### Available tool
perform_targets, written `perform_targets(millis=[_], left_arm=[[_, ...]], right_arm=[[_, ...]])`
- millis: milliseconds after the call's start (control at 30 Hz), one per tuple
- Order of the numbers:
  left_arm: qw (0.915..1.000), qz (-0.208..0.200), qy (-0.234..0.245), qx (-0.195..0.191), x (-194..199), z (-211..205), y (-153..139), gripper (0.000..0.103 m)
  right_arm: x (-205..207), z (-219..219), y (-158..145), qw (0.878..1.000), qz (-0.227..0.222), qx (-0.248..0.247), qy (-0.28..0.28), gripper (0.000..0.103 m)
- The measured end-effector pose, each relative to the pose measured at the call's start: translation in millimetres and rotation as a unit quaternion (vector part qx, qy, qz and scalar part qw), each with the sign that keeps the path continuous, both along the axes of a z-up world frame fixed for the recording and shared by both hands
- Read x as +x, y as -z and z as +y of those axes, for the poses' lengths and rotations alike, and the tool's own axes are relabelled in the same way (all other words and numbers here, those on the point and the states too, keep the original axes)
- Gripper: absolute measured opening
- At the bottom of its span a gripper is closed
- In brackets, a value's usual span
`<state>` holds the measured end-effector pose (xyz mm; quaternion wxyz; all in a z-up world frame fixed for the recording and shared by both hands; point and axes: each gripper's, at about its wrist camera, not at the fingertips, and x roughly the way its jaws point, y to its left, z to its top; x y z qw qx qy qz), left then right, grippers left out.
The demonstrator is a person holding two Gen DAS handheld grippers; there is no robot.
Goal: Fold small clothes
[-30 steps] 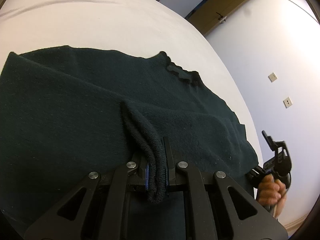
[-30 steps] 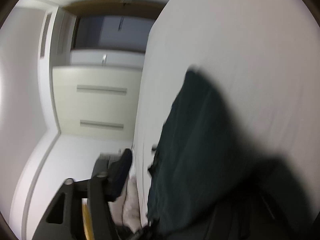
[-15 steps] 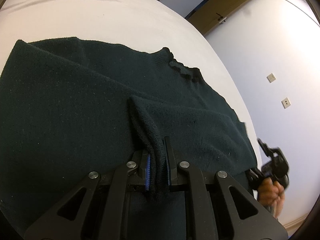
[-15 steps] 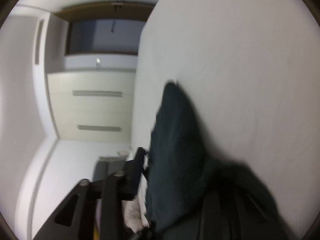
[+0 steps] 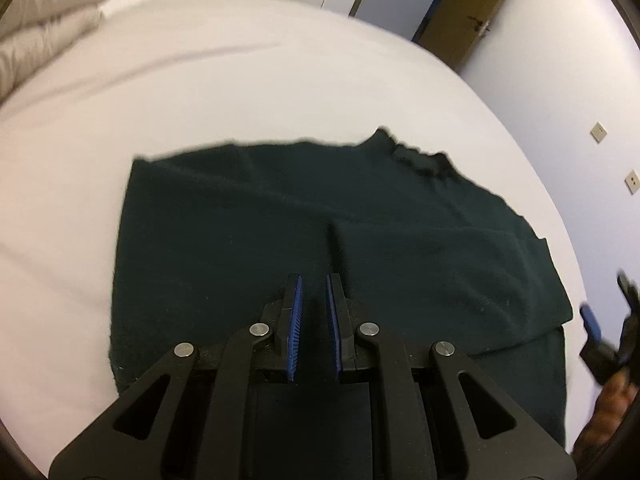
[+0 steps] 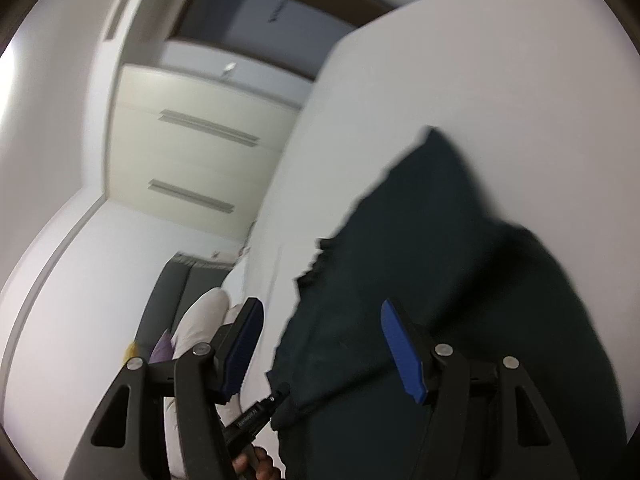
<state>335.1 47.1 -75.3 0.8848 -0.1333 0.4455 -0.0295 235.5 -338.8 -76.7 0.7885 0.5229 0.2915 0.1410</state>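
Observation:
A dark green knitted sweater (image 5: 280, 220) lies spread on the white bed (image 5: 240, 80), with a folded-over part on its right side and the collar (image 5: 420, 158) at the far edge. My left gripper (image 5: 313, 280) hovers over the sweater's near middle, jaws slightly apart and empty. My right gripper (image 6: 320, 312) is wide open and empty, tilted sideways above the sweater's (image 6: 440, 280) edge; it also shows at the right rim of the left wrist view (image 5: 600, 332).
White pillows (image 5: 48, 12) lie at the bed's far left. Wardrobe doors (image 6: 192, 148) and a wooden door (image 5: 468, 12) stand beyond the bed. A grey seat with a purple item (image 6: 164, 348) is beside the bed.
My left gripper let go of the sweater fold and pulled back up. My right gripper opened and released the cloth. The fold now lies flat on the sweater.

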Motion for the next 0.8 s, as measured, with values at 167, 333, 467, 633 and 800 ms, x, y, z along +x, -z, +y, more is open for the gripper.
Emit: perform_targets(millis=[167,333,467,633,800], left_arm=[[0.9965,-0.048,0.067,-0.012,12.7,-35.2,-0.1,0.012],[0.9965,-0.026,0.078,-0.015,26.8,-38.2,31.1,0.012],[0.995,-0.029,0.08,-0.053,28.0,-26.1,34.9,0.012],[0.992,-0.042,0.074,-0.094,20.4,-0.2,46.4,0.012],[0.9919,-0.041,0.065,-0.102,17.3,-4.4,51.1,0.011]], right_arm=[[49.9,11.4,18.0,0.998,0.006,0.037,-0.05,0.065],[72.4,-15.6,66.0,0.998,0.049,0.031,-0.011,0.015],[57.8,-54.8,85.6,0.996,0.033,0.078,0.041,0.0],[35.4,-83.0,71.7,0.99,0.054,0.048,0.118,0.028],[32.0,-39.8,11.7,0.998,-0.019,0.0,0.064,0.051]])
